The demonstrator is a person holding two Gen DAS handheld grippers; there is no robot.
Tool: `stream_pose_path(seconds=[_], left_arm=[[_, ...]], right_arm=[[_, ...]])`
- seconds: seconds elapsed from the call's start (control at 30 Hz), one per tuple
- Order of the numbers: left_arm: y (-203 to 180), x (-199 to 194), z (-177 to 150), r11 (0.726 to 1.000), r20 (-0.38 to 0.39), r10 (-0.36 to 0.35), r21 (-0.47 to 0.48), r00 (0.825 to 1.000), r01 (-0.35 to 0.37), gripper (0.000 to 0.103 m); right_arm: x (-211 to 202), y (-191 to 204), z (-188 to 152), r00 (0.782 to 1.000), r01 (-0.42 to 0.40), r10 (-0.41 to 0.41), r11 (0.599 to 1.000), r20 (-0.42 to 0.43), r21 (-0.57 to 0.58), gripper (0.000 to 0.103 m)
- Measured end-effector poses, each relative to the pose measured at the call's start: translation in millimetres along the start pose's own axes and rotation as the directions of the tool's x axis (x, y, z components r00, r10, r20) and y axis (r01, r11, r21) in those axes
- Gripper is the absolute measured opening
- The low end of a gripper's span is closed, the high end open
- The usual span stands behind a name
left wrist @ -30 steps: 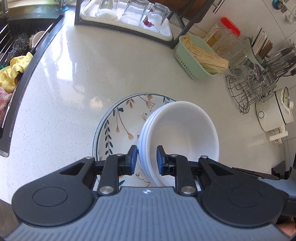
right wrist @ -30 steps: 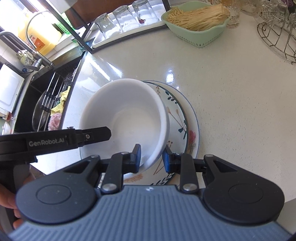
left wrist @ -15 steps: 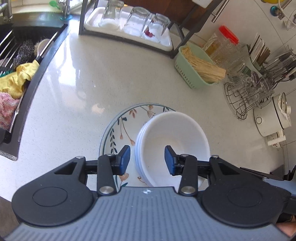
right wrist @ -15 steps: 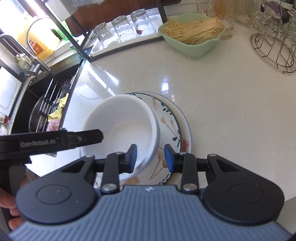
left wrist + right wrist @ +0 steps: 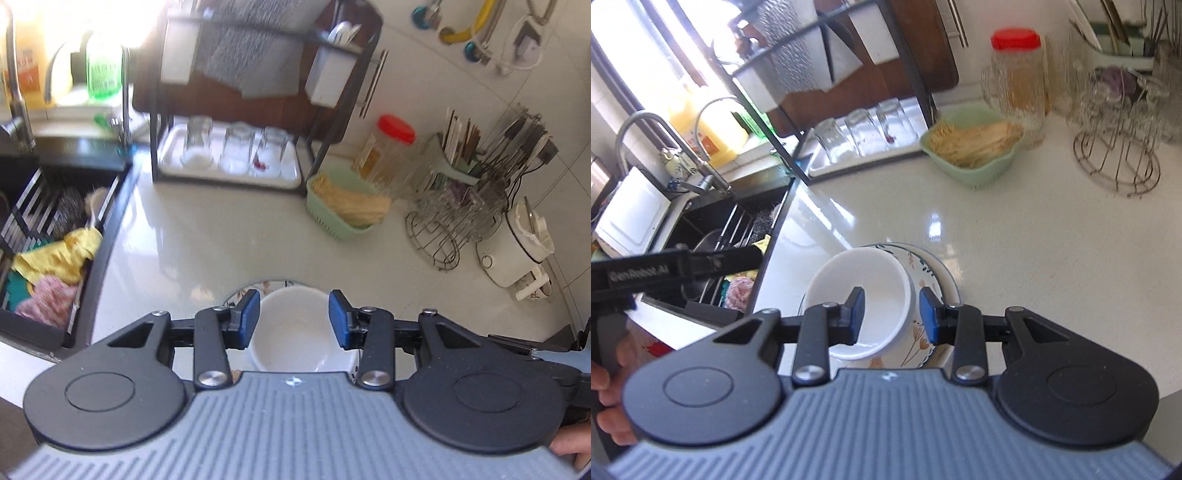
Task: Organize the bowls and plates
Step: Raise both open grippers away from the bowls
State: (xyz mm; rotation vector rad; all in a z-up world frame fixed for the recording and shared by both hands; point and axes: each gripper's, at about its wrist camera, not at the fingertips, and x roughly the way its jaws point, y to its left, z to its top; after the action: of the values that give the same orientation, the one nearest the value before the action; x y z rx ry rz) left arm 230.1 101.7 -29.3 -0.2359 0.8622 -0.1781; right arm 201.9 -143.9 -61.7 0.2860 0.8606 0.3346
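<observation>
Left gripper and right gripper both spread and empty, raised clear of the dishes; a second ago each pinched the rim. White bowls left stacked on floral plate on white countertop, beside sink.

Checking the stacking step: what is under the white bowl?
The white bowl sits on the floral plate, whose right side shows past it. Whether more bowls are nested underneath cannot be seen here.
</observation>
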Motion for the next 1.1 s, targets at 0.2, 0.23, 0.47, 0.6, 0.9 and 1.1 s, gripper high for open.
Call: stream_pose_path(seconds=[0.2, 0.23, 0.47, 0.6, 0.9, 1.1], left_arm=[[-28.6, -50.3, -14.4, 0.997, 0.094, 0.046, 0.063, 0.995, -0.052, 0.047], [-31.9, -55.7, -18.2, 0.997, 0.098, 0.048, 0.058, 0.994, -0.054, 0.047], [-49.3, -90.2, -57.4, 0.996, 0.137, 0.081, 0.032, 0.987, -0.086, 0.047], [-59.7, -111.1, -77.1, 0.994, 0.159, 0.100, 0.028, 0.982, -0.106, 0.047], [-78.1, -146.4, -127.6, 0.990, 0.147, 0.120, 0.050, 0.982, -0.129, 0.047], [-81.5, -160.1, -156.7, 0.990, 0.135, 0.134, 0.016, 0.982, -0.138, 0.047]], right_arm=[[-51.3, -0.4, -11.9, 0.992, -0.009, 0.013, 0.999, 0.125, -0.034, 0.036], [-60.3, -0.9, -14.6, 0.990, -0.007, 0.013, 0.999, 0.140, -0.039, 0.036], [-113.5, -4.9, -40.3, 0.977, 0.003, 0.011, 0.998, 0.215, -0.067, 0.036], [-132.4, -3.8, -54.5, 0.970, 0.000, 0.021, 0.996, 0.240, -0.088, 0.036], [-163.8, -4.2, -94.4, 0.964, 0.003, 0.025, 0.994, 0.265, -0.106, 0.036], [-175.7, -7.2, -114.3, 0.964, 0.007, 0.021, 0.995, 0.265, -0.102, 0.036]])
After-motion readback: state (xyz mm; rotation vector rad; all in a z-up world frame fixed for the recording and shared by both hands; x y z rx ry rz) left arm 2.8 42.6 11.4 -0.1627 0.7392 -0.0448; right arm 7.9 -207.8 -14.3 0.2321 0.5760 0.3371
